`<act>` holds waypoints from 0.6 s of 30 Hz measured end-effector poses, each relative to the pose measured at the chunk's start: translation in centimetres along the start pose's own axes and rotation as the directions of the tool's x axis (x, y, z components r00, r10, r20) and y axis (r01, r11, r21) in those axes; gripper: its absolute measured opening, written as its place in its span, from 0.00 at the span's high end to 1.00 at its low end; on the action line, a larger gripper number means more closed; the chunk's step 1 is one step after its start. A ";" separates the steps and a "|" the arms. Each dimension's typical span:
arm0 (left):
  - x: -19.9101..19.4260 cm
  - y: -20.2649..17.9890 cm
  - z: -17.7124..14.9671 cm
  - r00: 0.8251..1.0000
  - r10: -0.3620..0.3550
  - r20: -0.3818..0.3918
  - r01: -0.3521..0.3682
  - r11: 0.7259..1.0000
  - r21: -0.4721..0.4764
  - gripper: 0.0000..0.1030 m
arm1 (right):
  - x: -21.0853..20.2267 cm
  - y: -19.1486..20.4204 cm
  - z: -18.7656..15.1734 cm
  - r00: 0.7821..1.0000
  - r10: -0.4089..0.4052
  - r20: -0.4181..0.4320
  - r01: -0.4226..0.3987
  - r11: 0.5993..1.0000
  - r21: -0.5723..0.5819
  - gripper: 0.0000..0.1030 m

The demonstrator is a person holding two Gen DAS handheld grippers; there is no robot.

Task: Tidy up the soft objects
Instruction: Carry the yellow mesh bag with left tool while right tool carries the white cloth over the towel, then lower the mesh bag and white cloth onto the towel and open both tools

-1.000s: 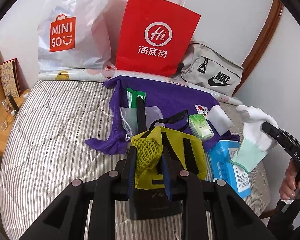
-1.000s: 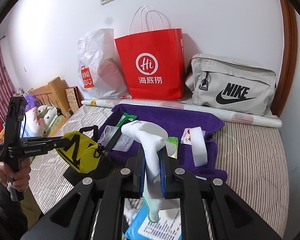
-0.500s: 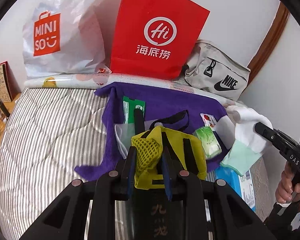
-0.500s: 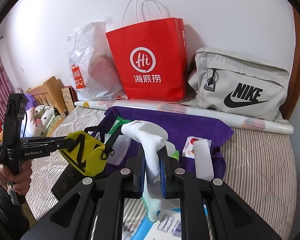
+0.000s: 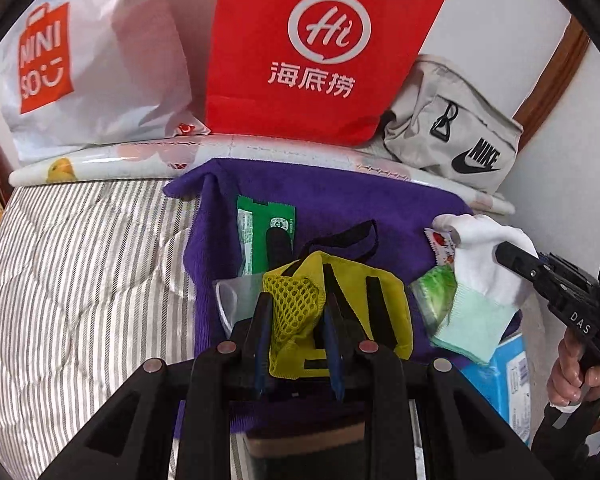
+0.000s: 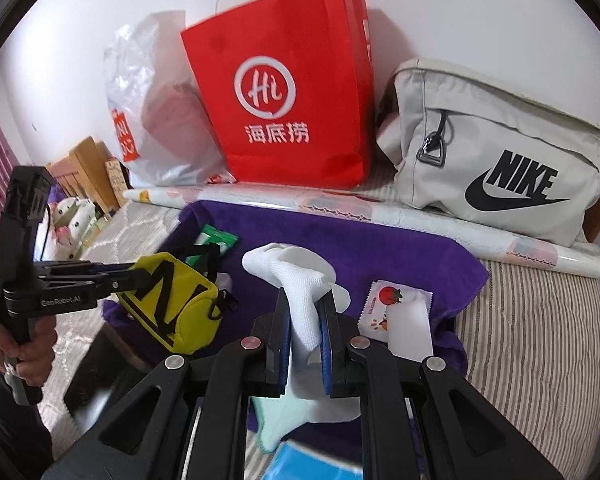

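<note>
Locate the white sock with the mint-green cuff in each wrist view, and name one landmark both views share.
Left wrist view: the white sock is at the right edge, clamped in the right gripper.
Right wrist view: the sock is bottom centre, pinched between the gripper's own fingers.
Shared landmark: the red paper bag against the wall.

Before you is a striped bed (image 5: 80, 280). On it lie a purple towel (image 5: 340, 208) and a rolled sheet (image 6: 380, 212). Bags stand behind.
</note>
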State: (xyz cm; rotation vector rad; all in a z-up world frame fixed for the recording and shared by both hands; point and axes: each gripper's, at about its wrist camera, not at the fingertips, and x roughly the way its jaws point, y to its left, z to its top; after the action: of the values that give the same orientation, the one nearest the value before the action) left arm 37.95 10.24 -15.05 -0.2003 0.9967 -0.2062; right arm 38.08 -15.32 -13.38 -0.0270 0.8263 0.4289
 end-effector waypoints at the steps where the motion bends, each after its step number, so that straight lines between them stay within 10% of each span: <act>1: 0.4 0.0 0.1 1.000 -0.001 -0.008 0.001 1.000 0.002 0.78 | 0.4 -0.1 0.1 1.000 0.000 -0.006 0.000 1.000 0.000 0.88; 18: 2.7 0.5 1.1 0.995 -0.003 -0.100 0.004 1.000 0.004 0.74 | 3.7 -0.2 1.0 0.994 -0.092 -0.052 0.090 0.995 -0.046 0.81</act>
State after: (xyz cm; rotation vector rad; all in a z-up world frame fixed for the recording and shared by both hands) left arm 40.40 10.09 -16.77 -0.1889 1.0956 -0.2234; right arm 41.02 -13.98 -15.35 -0.1166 0.8650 0.3613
